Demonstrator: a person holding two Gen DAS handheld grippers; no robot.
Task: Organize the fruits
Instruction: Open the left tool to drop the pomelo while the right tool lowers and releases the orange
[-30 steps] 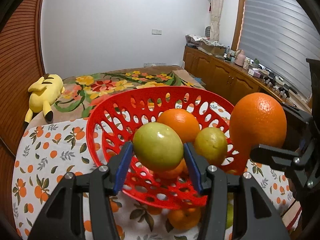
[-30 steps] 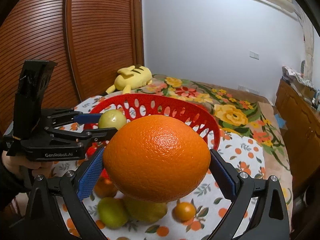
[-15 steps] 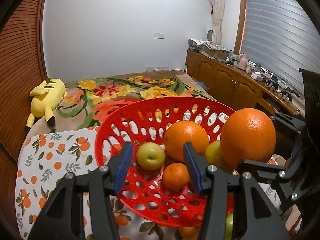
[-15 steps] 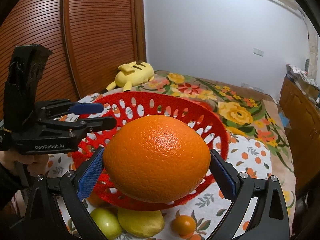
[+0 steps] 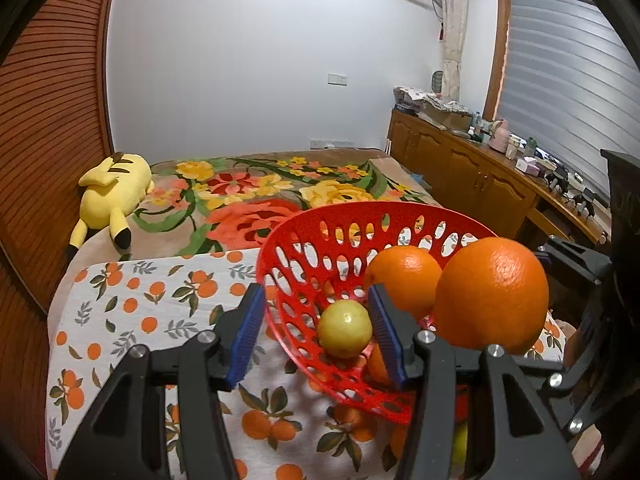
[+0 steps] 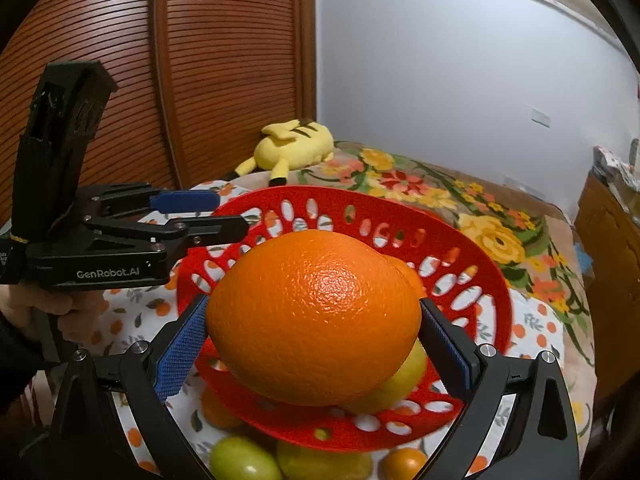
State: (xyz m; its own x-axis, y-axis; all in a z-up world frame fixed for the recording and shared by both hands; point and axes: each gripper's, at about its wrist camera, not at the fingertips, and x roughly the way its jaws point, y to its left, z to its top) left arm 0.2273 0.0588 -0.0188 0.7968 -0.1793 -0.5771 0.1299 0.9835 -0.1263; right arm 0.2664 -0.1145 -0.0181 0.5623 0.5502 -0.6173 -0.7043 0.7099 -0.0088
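A red perforated basket (image 5: 304, 248) (image 6: 472, 248) stands on the orange-print tablecloth. It holds an orange (image 5: 402, 280), a yellow-green fruit (image 5: 345, 327) and a small orange. My left gripper (image 5: 316, 334) is open and empty at the basket's near left rim; it also shows in the right wrist view (image 6: 200, 212). My right gripper (image 6: 314, 340) is shut on a large orange (image 6: 312, 316) and holds it above the basket's near side. That large orange also shows in the left wrist view (image 5: 492, 294).
Loose fruits lie on the cloth in front of the basket: a green one (image 6: 244, 460), a yellow one (image 6: 320, 460) and small oranges (image 6: 402, 462). A yellow plush toy (image 5: 110, 192) lies on the flowered bed behind. Wooden cabinets (image 5: 472, 176) stand at the right.
My left gripper let the yellow-green fruit go into the basket, then drew back to the left rim. My right gripper moved the large orange closer over the basket.
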